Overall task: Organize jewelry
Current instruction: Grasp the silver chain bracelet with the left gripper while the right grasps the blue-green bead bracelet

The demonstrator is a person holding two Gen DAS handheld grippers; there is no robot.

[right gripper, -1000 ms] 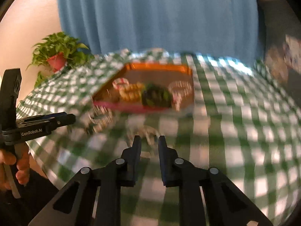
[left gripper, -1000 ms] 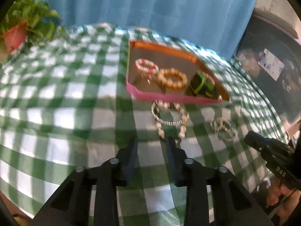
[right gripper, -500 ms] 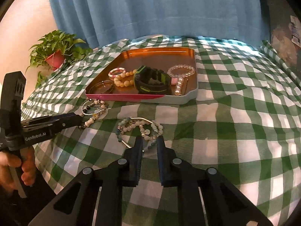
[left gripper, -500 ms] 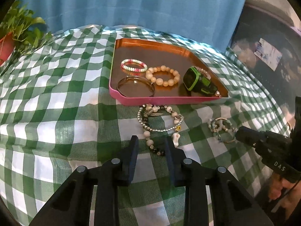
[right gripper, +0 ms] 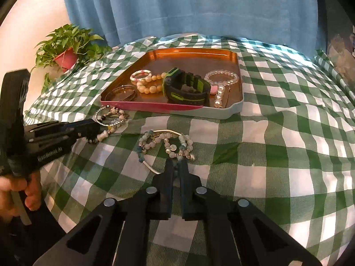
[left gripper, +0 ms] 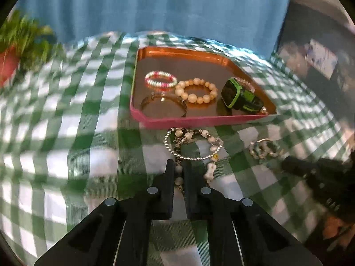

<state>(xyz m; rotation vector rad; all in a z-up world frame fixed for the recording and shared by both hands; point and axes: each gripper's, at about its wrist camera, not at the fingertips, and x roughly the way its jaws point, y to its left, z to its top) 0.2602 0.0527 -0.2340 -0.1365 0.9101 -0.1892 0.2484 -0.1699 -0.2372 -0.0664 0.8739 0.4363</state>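
Observation:
A silver and white charm bracelet (left gripper: 193,153) lies on the checked cloth just before the pink-walled tray (left gripper: 199,120). My left gripper (left gripper: 178,166) is closing its jaws on the bracelet's near bead strand, and the pads press on it. A blue and white bead bracelet (right gripper: 166,144) lies to the right of it. The jaws of my right gripper (right gripper: 176,165) are closing on its near edge and pinch it. Inside the tray rest a pink-white bracelet (left gripper: 160,81), a cream bead bracelet (left gripper: 196,90), a thin bangle (left gripper: 163,106) and a green-black watch (left gripper: 241,97).
A clear bead bracelet (right gripper: 221,76) lies at the tray's right end. A potted plant (right gripper: 66,48) stands at the far left corner, with a blue curtain (right gripper: 188,6) behind the table. A person's hand (right gripper: 20,190) holds the left gripper's handle.
Both grippers have narrowed from a slight gap to shut. The left one now pinches the charm bracelet's beads, the right one the blue and white bracelet. Neither hand has shifted much.

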